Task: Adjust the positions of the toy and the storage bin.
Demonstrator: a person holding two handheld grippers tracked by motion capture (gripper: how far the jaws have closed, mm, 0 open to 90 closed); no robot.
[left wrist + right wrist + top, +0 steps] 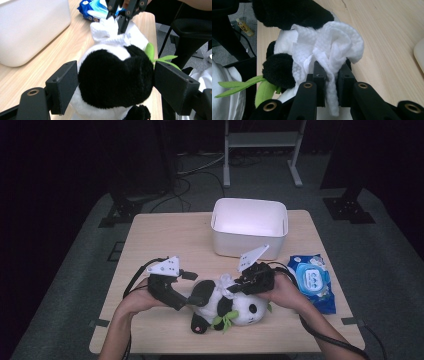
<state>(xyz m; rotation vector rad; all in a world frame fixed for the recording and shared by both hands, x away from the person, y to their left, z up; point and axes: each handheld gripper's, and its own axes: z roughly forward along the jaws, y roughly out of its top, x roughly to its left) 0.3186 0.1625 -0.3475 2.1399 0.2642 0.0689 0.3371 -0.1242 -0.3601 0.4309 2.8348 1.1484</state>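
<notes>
Left gripper [115, 85] clamps the black-and-white plush panda [227, 305] while right gripper [331, 75] pinches a crumpled white wipe [334, 47], which could tear or slip loose if dragged hard across the fur.

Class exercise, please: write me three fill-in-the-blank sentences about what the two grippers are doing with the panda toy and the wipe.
The right gripper is shut on a white ____.
The left gripper has its jaws around the plush panda's ____ part.
Behind the panda stands an empty white ____.

Missing words: wipe; black; tub.

The high view is dim with dark, vignetted edges, while both gripper views are brighter and fairly sharp.
</notes>
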